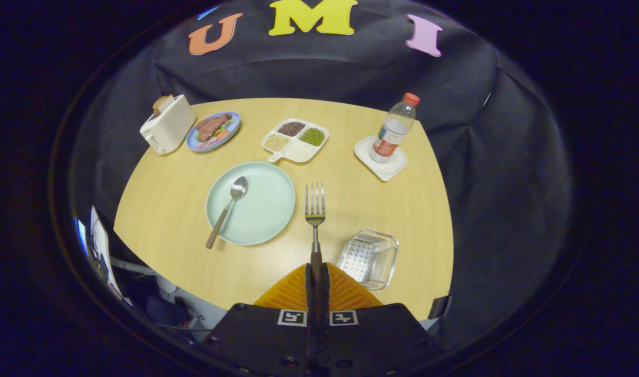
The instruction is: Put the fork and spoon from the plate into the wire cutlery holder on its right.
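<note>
At far left of the table [167,230], a white toaster [167,131] with bread in its slot. Just right of it, a blue plate of food [213,132]. Nearer, a pale green plate [269,209] with the spoon [227,208] lying on it, bowl toward the far side, handle hanging over the near rim. Beyond that plate, a white divided tray [296,140] holding grains and beans. In the middle, the fork [315,209] clamped by its handle between both fingers of the gripper [317,275], closed tight on it, tines pointing away, held above the table just right of the green plate. Right of the fingers and close by, the wire cutlery holder [369,258], nothing in it. Farther back on the right, a clear bottle [394,130] with a red cap, upright on a white square coaster [380,158].
</note>
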A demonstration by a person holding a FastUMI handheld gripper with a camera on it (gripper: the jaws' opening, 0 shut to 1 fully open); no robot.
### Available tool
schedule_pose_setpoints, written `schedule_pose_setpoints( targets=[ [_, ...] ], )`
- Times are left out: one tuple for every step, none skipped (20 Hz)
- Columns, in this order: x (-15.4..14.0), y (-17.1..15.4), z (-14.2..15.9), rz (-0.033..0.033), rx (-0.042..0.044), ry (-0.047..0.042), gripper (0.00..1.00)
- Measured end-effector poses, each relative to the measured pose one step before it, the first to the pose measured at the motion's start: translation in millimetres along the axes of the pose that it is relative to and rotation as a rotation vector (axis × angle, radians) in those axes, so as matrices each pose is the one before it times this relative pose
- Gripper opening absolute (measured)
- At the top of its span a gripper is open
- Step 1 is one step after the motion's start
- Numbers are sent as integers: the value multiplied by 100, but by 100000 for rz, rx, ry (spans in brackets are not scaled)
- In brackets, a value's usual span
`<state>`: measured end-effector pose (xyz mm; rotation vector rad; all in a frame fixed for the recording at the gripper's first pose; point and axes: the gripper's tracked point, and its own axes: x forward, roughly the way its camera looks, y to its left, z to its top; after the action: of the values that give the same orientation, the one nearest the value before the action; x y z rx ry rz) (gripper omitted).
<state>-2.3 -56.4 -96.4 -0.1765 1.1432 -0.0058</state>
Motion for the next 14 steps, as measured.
schedule_pose_setpoints(
  targets=[
    [-499, -1191, -644, -1331, 681, 1574, 1],
    [-227, -1139, -806, -655, 324, 1902, 1],
    [32, -1272, -1051, -1989, 250, 2401, 1],
    [209, -1207, -908, -2495, -268, 2151, 1],
    [272, -869, -966, -2282, -669, 2786, 1],
    [166, -402, -892, 45, -328, 3553, 1],
    [-7, -256, -154, 1435, 844, 2079, 1],
    [83, 1, 10, 1127, 120, 1033, 1],
    [388, -52, -27, 156, -817, 578, 1],
    [373, -73, -130, -25, -1027, 1887, 1],
    [281, -4, -422, 460, -295, 2894, 1],
    [226, 13, -381, 445, -26, 2971, 1],
    [105, -73, -41, -202, 2, 1671, 1],
    [262, 87, 251, -292, -345, 719, 1]
  ],
)
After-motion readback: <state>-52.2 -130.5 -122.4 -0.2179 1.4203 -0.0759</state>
